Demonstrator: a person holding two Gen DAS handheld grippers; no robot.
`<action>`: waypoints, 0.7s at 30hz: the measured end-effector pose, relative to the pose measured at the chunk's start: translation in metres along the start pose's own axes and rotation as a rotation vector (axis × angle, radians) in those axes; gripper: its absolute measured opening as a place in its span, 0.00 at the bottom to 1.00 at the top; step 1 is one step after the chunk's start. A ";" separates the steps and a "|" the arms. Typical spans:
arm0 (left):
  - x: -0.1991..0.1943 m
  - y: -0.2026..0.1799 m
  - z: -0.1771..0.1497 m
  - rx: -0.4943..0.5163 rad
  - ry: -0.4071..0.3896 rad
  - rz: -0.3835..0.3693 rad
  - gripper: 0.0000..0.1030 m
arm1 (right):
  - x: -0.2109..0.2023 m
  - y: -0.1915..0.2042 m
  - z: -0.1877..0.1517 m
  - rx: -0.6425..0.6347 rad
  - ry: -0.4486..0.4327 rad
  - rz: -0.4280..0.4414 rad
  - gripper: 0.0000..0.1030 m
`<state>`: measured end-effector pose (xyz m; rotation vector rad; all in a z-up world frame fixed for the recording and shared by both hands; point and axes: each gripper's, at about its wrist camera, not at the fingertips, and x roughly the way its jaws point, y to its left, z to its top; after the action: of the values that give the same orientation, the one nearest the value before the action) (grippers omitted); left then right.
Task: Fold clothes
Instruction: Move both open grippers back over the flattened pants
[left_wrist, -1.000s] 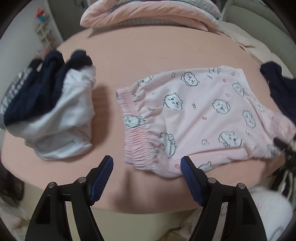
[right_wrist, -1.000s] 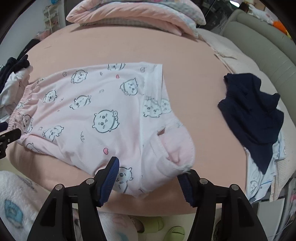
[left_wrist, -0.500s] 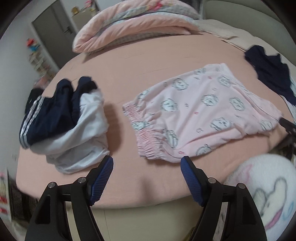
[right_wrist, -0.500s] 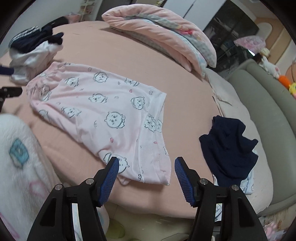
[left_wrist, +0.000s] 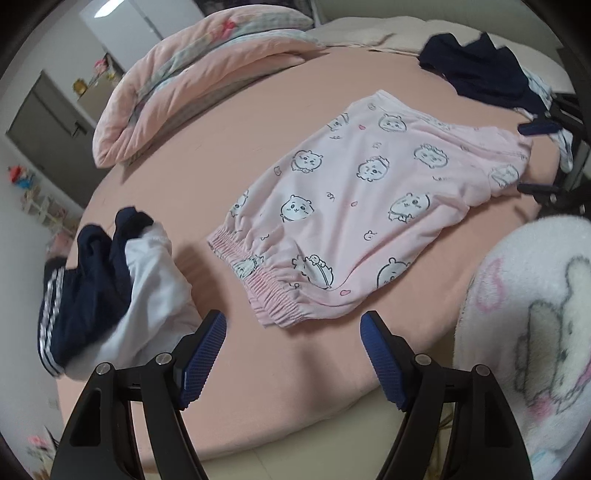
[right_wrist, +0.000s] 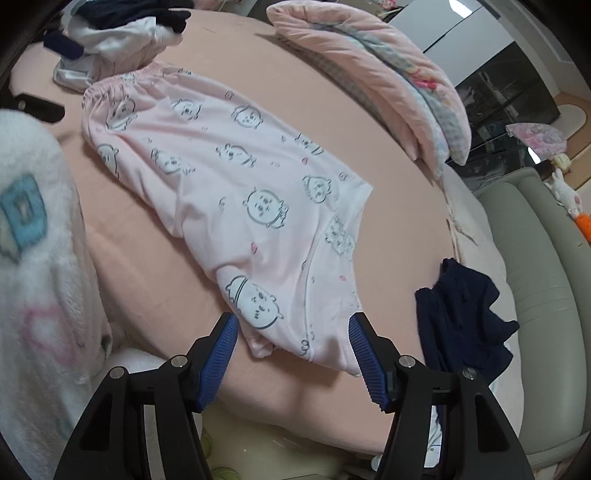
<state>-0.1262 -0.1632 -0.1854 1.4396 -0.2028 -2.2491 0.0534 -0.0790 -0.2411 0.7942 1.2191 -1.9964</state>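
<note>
Clothes pile: a dark and white heap (left_wrist: 110, 288) lies at the left of the left wrist view, apart from the garment in hand; it needs no attention for this step.
Left gripper: my left gripper (left_wrist: 293, 356) hangs at the bottom centre of its view with its blue fingers spread and nothing between them, short of the waistband.
Pyjama trousers: the pink printed pyjama trousers (left_wrist: 369, 206) lie flat on the pink bed sheet (left_wrist: 240, 129), running from lower centre to upper right in the left wrist view; elastic waistband toward my left gripper, leg hems toward my right.
Quilt: a folded pink quilt (left_wrist: 192, 70) sits at the upper left, well clear of the work.
Right gripper: my right gripper (right_wrist: 293, 356) sits at the bottom centre of its own view, fingers likewise spread and empty, with the hem edge of the trousers (right_wrist: 236, 192) lying just ahead of the gap.
Dark garment: a navy piece (right_wrist: 465, 317) lies at the lower right of the right wrist view, beside the hems but not on them.
Step judged: taking hold at both ends for the next fold.
Advice: I should pinch all layers at the near corners, waistband and hems alike, lift both ends evenly, and keep the cloth taut so no crease is trapped.
Risk: catching only the top layer, or snagging the sheet.
</note>
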 end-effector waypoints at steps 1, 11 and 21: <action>0.001 -0.001 0.000 0.017 0.003 0.002 0.72 | 0.002 0.000 -0.001 0.002 0.004 0.003 0.60; 0.023 -0.018 0.000 0.163 0.054 -0.015 0.72 | 0.012 0.002 0.005 -0.104 -0.038 -0.039 0.60; 0.038 -0.027 -0.001 0.197 0.051 0.006 0.72 | 0.025 0.003 0.012 -0.113 -0.088 0.012 0.60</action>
<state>-0.1463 -0.1560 -0.2266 1.5913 -0.4224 -2.2362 0.0387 -0.0961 -0.2575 0.6497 1.2605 -1.9131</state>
